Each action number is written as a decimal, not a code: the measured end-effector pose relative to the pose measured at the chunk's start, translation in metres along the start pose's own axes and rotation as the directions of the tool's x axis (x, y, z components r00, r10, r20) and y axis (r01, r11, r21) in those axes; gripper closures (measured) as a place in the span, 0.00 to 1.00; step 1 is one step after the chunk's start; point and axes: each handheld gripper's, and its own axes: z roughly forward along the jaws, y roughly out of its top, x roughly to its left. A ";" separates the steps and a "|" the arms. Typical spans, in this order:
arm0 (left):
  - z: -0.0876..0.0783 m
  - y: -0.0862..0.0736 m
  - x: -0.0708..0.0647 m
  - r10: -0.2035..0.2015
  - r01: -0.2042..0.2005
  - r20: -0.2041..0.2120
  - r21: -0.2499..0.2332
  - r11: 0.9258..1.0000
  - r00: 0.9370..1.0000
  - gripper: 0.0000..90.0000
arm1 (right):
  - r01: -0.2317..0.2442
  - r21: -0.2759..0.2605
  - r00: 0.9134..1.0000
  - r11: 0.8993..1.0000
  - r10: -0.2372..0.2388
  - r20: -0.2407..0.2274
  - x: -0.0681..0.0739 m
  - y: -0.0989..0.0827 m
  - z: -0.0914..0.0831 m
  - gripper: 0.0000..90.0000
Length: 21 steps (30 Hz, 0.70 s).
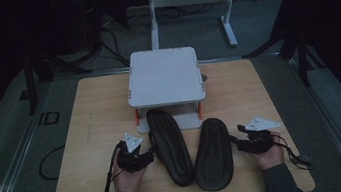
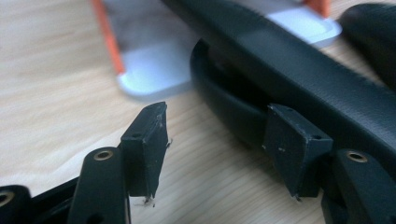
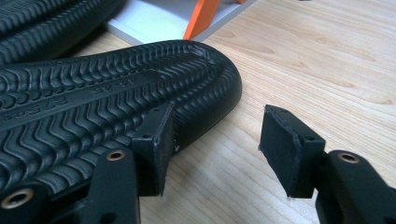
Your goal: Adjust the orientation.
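Table (image 1: 93, 137) of pale wood carries a small grey stand (image 1: 164, 75) with orange legs near its far edge. Two black slippers lie sole-up toward the near edge, the left slipper (image 1: 170, 146) with its toe seemingly tucked under the stand, the right slipper (image 1: 213, 154) just beside it. The left gripper (image 1: 142, 156) rests at the left slipper's outer side, jaws wide apart, gripping nothing. The right gripper (image 1: 235, 142) sits at the right slipper's outer side, jaws likewise spread and empty.
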 end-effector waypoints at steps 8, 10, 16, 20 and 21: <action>0.011 0.021 -0.026 0.039 -0.038 0.060 -0.026 0.999 0.997 0.45 | -0.010 -0.004 1.000 1.000 0.009 -0.017 -0.001 -0.001 0.001 0.51; 0.012 0.029 -0.034 0.058 -0.055 0.069 -0.041 0.998 0.996 0.45 | -0.010 -0.003 1.000 1.000 0.010 -0.020 -0.001 0.000 0.001 0.51; 0.012 0.050 -0.054 0.079 -0.068 0.128 -0.087 0.994 0.989 0.45 | -0.010 -0.001 1.000 1.000 0.010 -0.026 -0.003 -0.001 0.001 0.52; 0.012 0.057 -0.065 0.082 -0.066 0.162 -0.105 0.992 0.983 0.44 | -0.009 0.000 1.000 1.000 0.009 -0.027 -0.003 -0.001 0.001 0.53; 0.013 0.059 -0.066 0.078 -0.059 0.177 -0.107 0.992 0.981 0.45 | -0.009 0.001 1.000 1.000 0.009 -0.027 -0.003 -0.001 0.000 0.53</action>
